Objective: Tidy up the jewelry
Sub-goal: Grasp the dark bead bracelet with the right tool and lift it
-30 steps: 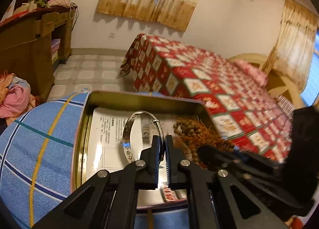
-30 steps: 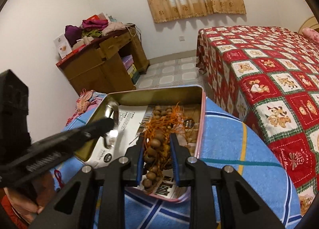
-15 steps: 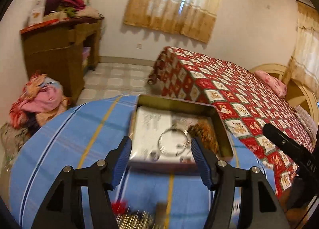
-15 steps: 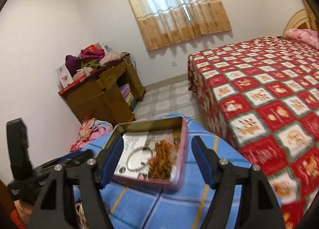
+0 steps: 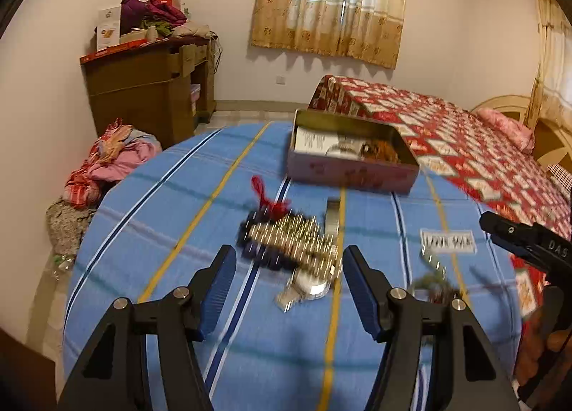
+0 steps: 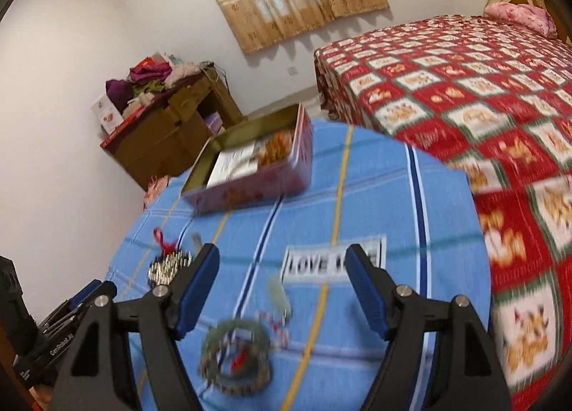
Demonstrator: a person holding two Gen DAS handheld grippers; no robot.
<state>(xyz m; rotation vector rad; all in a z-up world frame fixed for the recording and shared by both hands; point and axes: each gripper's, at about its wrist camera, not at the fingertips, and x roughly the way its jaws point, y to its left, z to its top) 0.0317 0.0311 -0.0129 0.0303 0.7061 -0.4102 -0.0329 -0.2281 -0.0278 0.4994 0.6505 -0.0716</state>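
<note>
Both claws hanging wide and empty; left claw [image 5: 289, 289] hovering nearest the gold-spiked piece [image 5: 289, 243], lying crosswise just beyond it

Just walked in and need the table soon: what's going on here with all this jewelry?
A person is sorting jewelry with two hand-held tongs. Both the left tongs and right tongs are open and empty above the blue striped tablecloth. The open pink tin box already holds a silver bangle and brown beads. A gold-and-black beaded piece, a silver watch and a green bead bracelet remain outside.
</note>
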